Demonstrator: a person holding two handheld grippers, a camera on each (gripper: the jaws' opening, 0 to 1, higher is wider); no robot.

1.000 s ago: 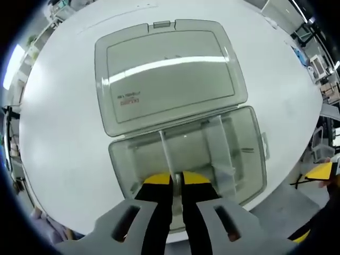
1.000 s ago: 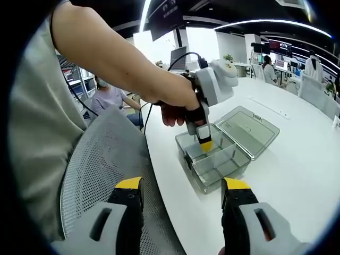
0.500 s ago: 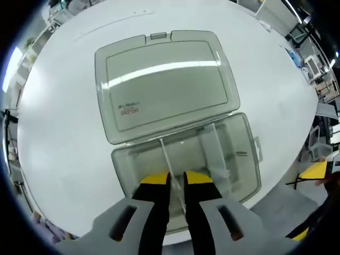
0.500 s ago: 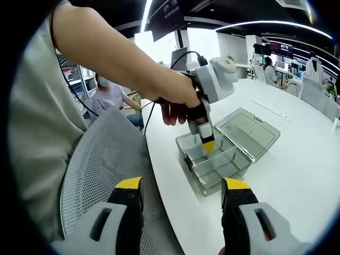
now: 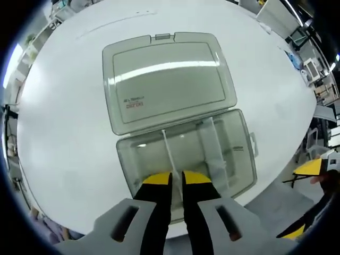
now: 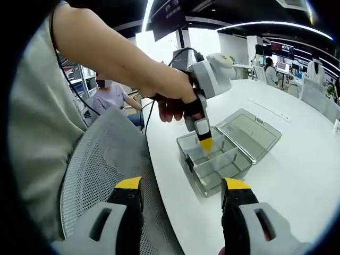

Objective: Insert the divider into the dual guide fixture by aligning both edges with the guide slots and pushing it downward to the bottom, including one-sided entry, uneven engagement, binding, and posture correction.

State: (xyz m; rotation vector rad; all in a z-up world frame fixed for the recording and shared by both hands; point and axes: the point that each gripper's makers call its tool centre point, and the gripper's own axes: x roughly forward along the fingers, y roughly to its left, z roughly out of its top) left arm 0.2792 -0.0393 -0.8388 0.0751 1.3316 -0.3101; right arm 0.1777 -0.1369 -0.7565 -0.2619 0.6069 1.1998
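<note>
Left gripper (image 5: pixel 176 180), yellow-tipped jaws slightly parted, a narrow gap between them, grasping nothing, hovering just above the near wall of the clear plastic box (image 5: pixel 241 159). Right under the gap, the divider (image 5: pixel 169 156), a thin clear panel standing upright across the box, both ends at the walls, apparently seated in its guide slots. Further right inside, a second clear partition (image 5: pixel 215 141). Behind, the hinged lid (image 5: pixel 167 79) lying open and flat on the white table (image 5: pixel 64 133). From the right gripper view, right gripper (image 6: pixel 181 195) wide open and empty, well apart from the box, near a mesh chair back (image 6: pixel 101 159). Step judged: checking seating after release. Next: confirming both edges at equal depth; pressing down on whichever side sits high.
</note>
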